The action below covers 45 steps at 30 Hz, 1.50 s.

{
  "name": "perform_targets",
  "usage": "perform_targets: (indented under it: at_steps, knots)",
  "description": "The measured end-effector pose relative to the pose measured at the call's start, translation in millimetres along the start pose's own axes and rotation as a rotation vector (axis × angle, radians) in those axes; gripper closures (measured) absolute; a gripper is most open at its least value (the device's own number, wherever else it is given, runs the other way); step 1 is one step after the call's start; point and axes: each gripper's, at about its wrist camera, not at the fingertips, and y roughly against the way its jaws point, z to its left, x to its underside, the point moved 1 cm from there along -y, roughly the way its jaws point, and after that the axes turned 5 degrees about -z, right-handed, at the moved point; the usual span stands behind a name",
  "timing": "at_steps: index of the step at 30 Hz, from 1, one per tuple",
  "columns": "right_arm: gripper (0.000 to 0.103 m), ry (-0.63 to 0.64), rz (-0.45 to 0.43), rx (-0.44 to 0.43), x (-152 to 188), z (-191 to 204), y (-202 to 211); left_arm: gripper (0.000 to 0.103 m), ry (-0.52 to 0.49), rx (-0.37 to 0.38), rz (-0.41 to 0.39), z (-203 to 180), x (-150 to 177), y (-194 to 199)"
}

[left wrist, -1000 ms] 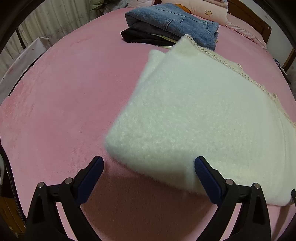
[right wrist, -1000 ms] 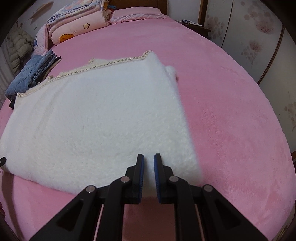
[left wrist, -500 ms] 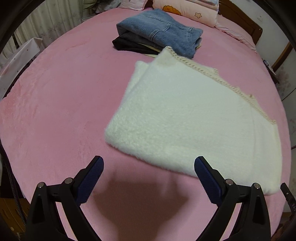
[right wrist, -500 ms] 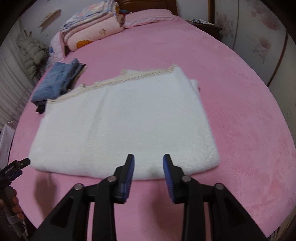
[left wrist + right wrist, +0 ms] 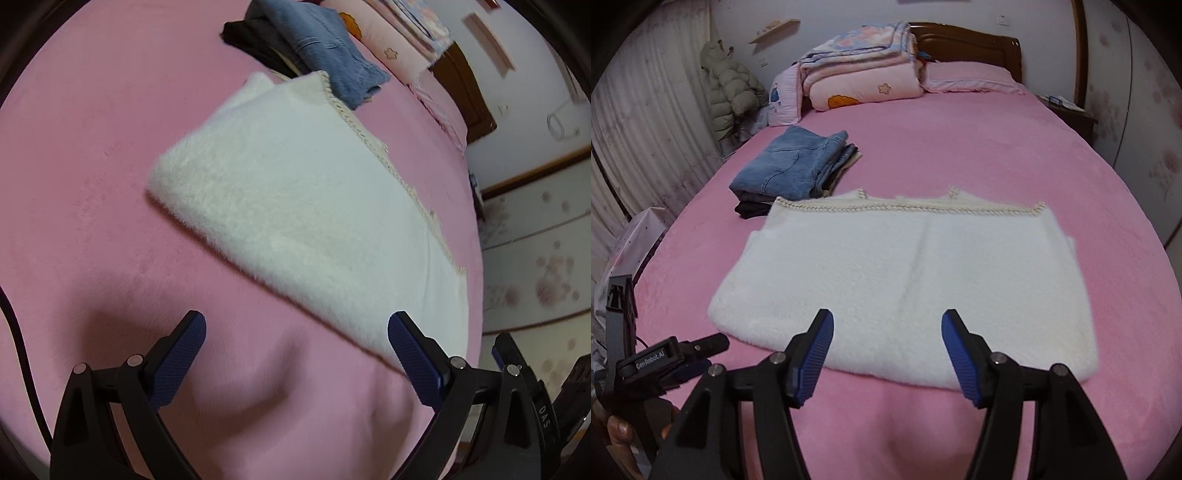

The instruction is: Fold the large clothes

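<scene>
A white fluffy garment (image 5: 908,280) lies folded flat on the pink bed (image 5: 960,147), its crocheted trim along the far edge. It also shows in the left wrist view (image 5: 295,206), running diagonally. My right gripper (image 5: 886,354) is open and empty, hovering just short of the garment's near edge. My left gripper (image 5: 295,354) is open and empty above the bare sheet, its right finger near the garment's near edge. The left gripper's body also shows at the lower left of the right wrist view (image 5: 665,362).
A stack of folded jeans and dark clothes (image 5: 794,170) lies beyond the garment's far left corner, also in the left wrist view (image 5: 314,44). Folded quilts (image 5: 864,66) and a pillow (image 5: 967,77) sit by the wooden headboard (image 5: 967,40). A box (image 5: 635,243) stands left of the bed.
My right gripper opened from nearly shut to wide and drew back and up from the garment. My left gripper stayed open and pulled back, turning to the right. The garment lies still.
</scene>
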Motion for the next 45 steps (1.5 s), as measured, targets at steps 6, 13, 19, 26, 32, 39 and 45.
perform_targets:
  at_steps: [6, 13, 19, 26, 32, 39, 45]
  knots:
    - [0.042, -0.013, 0.006, -0.022, 8.9, 14.5, -40.6, 0.005, 0.052, 0.048, -0.078, 32.4, -16.5, -41.7]
    - [0.042, 0.007, 0.025, -0.019, 14.3, 24.5, -75.4, 0.006, -0.085, 0.096, -0.205, 17.6, -46.5, -57.5]
    - [0.042, -0.003, 0.04, 0.025, 6.9, 26.6, -95.1, 0.022, -0.08, 0.109, -0.23, 7.1, -65.1, -66.6]
    - [0.058, -0.045, 0.05, 0.056, -11.0, 23.4, -105.8, 0.075, -0.161, 0.04, -0.18, -10.9, -78.5, -60.0]
    - [0.094, -0.04, 0.094, 0.104, -29.7, 18.4, -126.0, 0.077, -0.339, 0.056, -0.222, -57.4, -79.6, -24.4]
    - [0.102, -0.053, 0.184, 0.052, -14.1, 1.7, -164.7, 0.078, -0.5, 0.11, -0.291, -109.3, -66.9, -2.0]
    - [0.103, -0.155, 0.188, -0.077, -1.5, -19.3, -179.6, 0.081, -0.639, 0.147, -0.354, -153.9, -42.1, 4.6]
